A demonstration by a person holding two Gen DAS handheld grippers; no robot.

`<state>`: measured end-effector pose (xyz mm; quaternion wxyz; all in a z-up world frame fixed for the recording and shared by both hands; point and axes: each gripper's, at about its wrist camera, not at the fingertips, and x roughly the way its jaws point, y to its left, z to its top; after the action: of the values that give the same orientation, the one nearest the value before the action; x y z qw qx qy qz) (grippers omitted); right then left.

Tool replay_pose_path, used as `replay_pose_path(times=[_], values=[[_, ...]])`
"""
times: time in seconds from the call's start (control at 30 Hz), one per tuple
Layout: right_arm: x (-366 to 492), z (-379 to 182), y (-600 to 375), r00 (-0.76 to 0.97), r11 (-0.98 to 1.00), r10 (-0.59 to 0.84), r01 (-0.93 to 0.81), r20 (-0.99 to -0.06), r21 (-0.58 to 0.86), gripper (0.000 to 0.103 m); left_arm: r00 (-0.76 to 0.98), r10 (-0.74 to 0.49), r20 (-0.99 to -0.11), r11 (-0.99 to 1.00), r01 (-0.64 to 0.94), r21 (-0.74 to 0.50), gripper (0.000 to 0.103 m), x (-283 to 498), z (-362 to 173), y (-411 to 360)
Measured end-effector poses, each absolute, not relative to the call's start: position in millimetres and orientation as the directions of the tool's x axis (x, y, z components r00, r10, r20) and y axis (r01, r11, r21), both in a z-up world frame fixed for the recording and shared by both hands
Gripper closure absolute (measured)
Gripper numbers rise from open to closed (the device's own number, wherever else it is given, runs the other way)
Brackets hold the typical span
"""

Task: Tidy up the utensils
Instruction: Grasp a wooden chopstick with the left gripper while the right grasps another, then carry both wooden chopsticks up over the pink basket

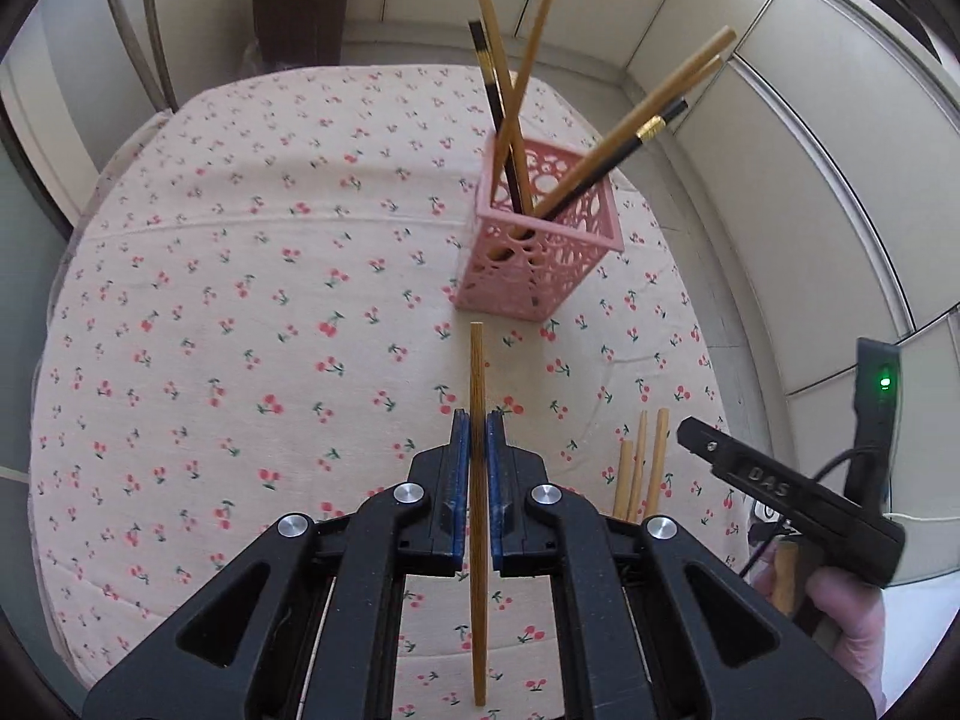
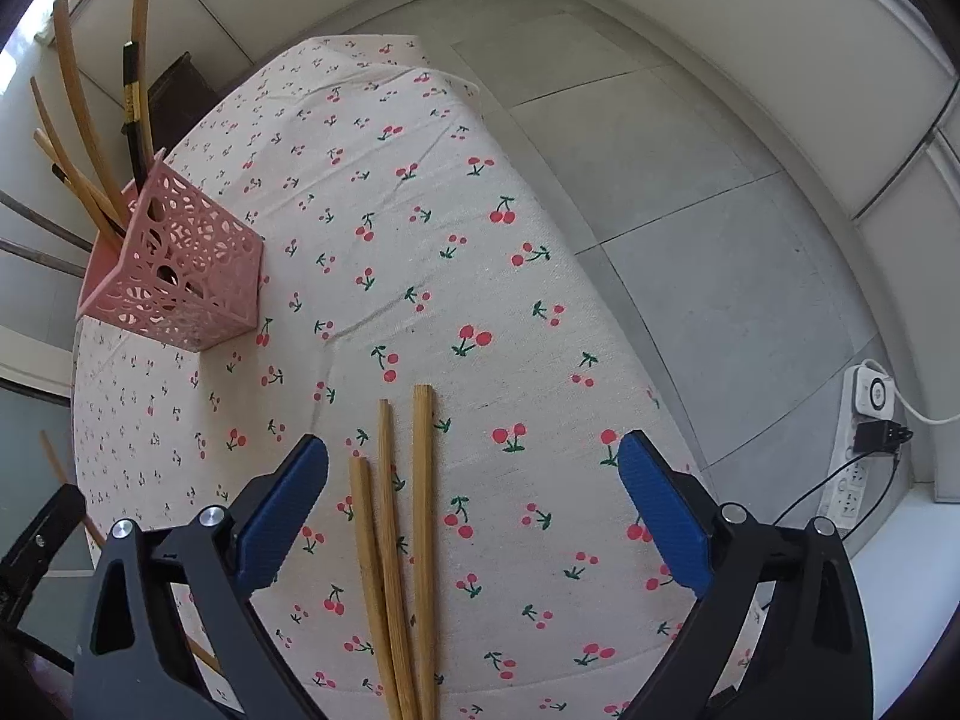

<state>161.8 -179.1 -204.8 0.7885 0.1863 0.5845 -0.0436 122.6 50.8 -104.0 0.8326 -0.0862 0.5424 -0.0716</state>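
Left gripper [image 1: 478, 429]: clamped tight on one wooden chopstick [image 1: 477, 372], lifted above the cherry-print surface [image 1: 240, 300], just short of the pink lattice holder [image 1: 540, 252], which held several chopsticks. Right gripper [image 2: 474, 459]: jaws spread wide, gripping nothing, over three loose chopsticks [image 2: 396, 540] lying on the surface.
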Motion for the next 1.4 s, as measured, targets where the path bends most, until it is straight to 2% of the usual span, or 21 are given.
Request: replay_pose_path(times=[0.07,0.1,0.2,0.43,0.53,0.6,0.63,0.7,0.93,1.4], values=[[163.8,-208.3,-175.9,0.312,0.933,0.124,0.287,-0.942,0.218,0.018,0.403,-0.218,-0.889,0.974,0.027,-0.226,0.098,125.5,-102.6,54.6],[165.0,-210.6,-174.8,0.309,0.935,0.118,0.287,-0.944,0.211,0.027,0.401,-0.218,-0.89,0.974,0.028,-0.226,0.098,125.4,-102.4,54.9],[169.0,-219.7,-170.2,0.287,0.938,0.106,0.288,-0.952,0.192,0.047,0.391,-0.22,-0.894,0.973,0.026,-0.229,0.098,129.1,-108.9,53.6],[172.0,-223.7,-160.8,0.291,0.948,0.071,0.279,-0.954,0.156,0.054,0.389,-0.214,-0.896,0.973,0.009,-0.229,0.098,127.7,-108.4,60.8],[171.0,-225.1,-152.5,0.293,0.956,0.055,0.259,-0.955,0.134,0.065,0.388,-0.21,-0.898,0.974,0.002,-0.227,0.098,128.4,-109.5,62.5],[169.2,-225.7,-145.2,0.299,0.965,0.036,0.239,-0.953,0.111,0.079,0.388,-0.207,-0.898,0.974,0.0,-0.224,0.098,128.4,-109.8,63.0],[168.3,-226.6,-141.6,0.301,0.969,0.033,0.226,-0.953,0.105,0.08,0.388,-0.206,-0.898,0.975,0.0,-0.223,0.098,128.2,-109.7,63.0],[166.3,-226.5,-139.3,0.317,0.971,0.034,0.213,-0.948,0.106,0.094,0.391,-0.202,-0.898,0.976,0.002,-0.219,0.098,127.5,-109.2,62.9],[163.0,-218.2,-147.4,0.354,0.957,0.142,0.188,-0.924,0.22,0.095,0.428,-0.199,-0.882,0.977,0.015,-0.213,0.098,123.6,-100.2,64.3],[139.2,-131.6,-140.7,0.558,0.941,0.234,0.075,-0.796,0.33,0.095,0.509,-0.212,-0.834,0.974,0.044,-0.22,0.098,111.8,-71.5,68.3]])
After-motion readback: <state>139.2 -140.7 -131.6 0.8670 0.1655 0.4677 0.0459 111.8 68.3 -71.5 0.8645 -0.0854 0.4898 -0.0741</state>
